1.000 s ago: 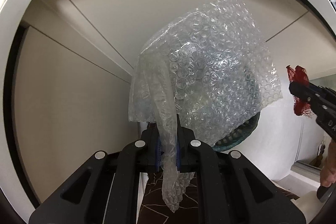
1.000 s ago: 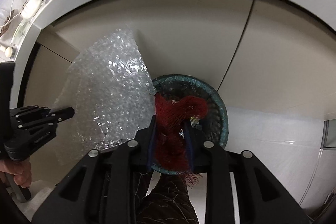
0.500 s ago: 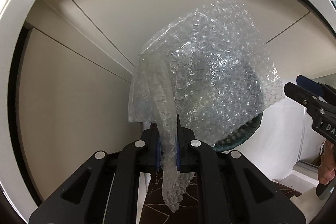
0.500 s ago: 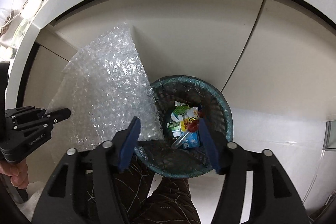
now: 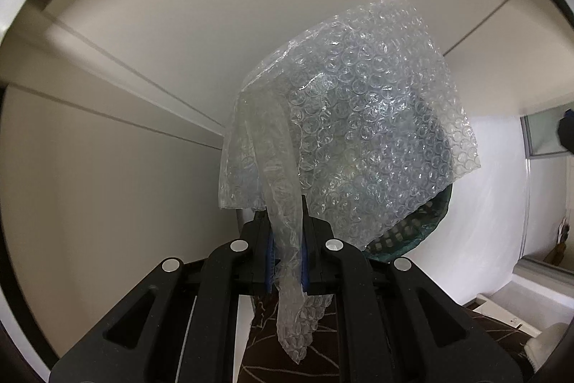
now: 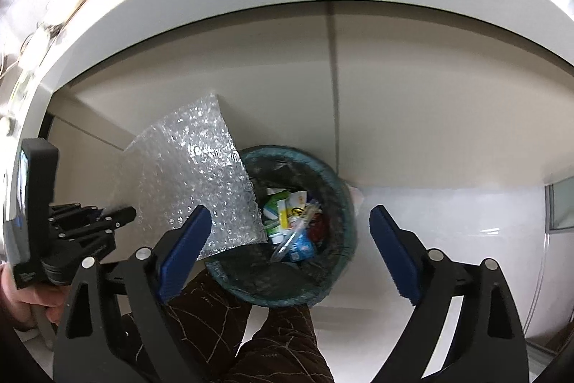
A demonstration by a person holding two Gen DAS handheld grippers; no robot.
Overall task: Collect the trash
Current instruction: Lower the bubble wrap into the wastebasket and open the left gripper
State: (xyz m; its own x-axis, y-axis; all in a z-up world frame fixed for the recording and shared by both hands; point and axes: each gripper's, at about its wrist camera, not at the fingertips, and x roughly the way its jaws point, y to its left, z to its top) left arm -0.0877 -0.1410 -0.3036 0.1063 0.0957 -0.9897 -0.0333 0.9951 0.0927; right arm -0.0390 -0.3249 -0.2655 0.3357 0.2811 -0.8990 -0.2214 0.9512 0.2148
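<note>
Both tongs hang above the bin (image 6: 337, 189), a round dark green basket on the white floor beside the cupboard. One, the left gripper (image 5: 286, 246), has its blue pads (image 5: 269, 252) pressed tight on a twisted corner of the bubble wrap (image 5: 358, 139), and the big sheet flops forward and hides most of the basket from that side. Its partner, the right gripper (image 6: 287, 239), is spread wide with nothing between its pads (image 6: 184, 241). Inside the bin sit small cartons (image 6: 283, 207), a clear tube (image 6: 287, 241) and something red (image 6: 319, 228). From the right side, the sheet hangs mostly to the left of the rim, with only its edge over the opening. I think that is the worry: if the left one lets go now, the light, floppy sheet could drift and land on the floor, or drape over the rim and slide off. It is also wide, so it might sit on top and not sink in. Moving it over the middle first looks safer.
</note>
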